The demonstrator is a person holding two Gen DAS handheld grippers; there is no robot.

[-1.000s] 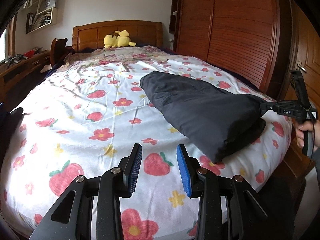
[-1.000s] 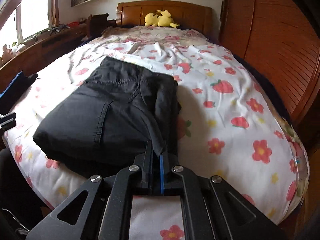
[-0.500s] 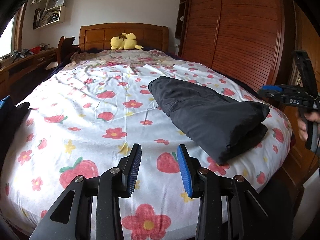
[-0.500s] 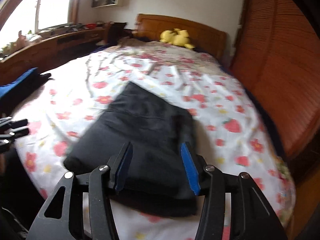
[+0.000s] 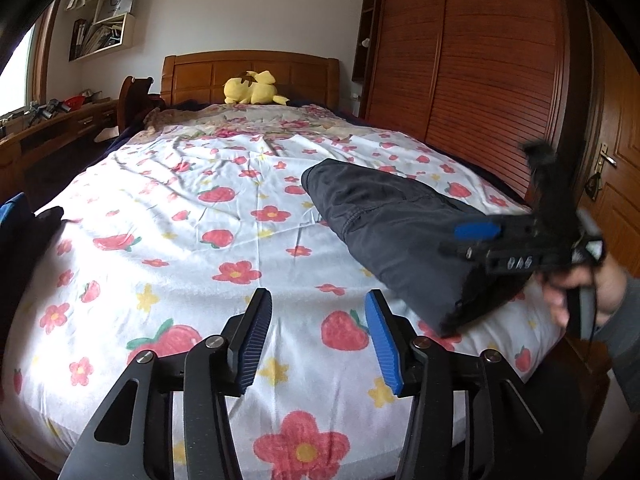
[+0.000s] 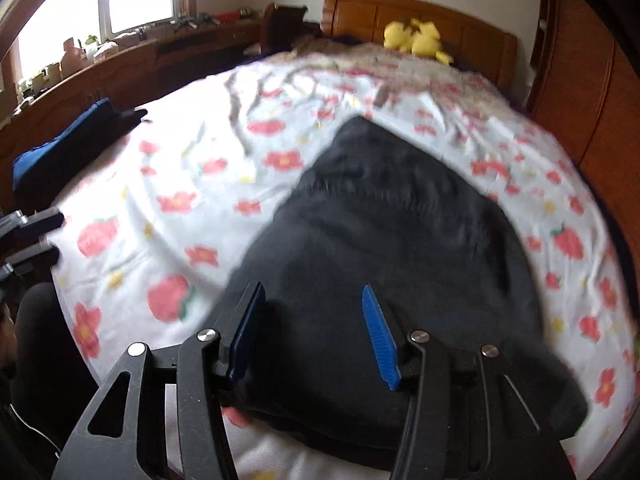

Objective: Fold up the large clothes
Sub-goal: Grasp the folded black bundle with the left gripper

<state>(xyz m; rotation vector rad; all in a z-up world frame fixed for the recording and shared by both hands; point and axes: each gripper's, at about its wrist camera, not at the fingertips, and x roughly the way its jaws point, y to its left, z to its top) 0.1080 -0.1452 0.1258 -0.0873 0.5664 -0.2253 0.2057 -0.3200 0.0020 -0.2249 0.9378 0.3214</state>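
we see folded black trousers (image 6: 400, 248) under our right gripper (image 6: 312, 332), jaws apart, empty | left gripper (image 5: 316, 336) opening, empty, trousers to its right

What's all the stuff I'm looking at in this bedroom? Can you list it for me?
Folded trousers: one, dark grey, on the right side of the bed, near its foot.
Bedsheet: one, white with red flowers and strawberries, covering the bed.
Plush toy: one, yellow, against the headboard.
Headboard: one, brown wood, at the far end.
Wardrobe: one, reddish-brown slatted doors, right of the bed.
Wall shelves: white, upper left, holding papers.
Blue and black fabric: one bundle, at the bed's left edge.
Left gripper: black with blue pads, jaws opening, nothing between them, over the sheet.
Right gripper: black with blue pads, open, over the trousers.
Hand: one, holding the right gripper's handle.
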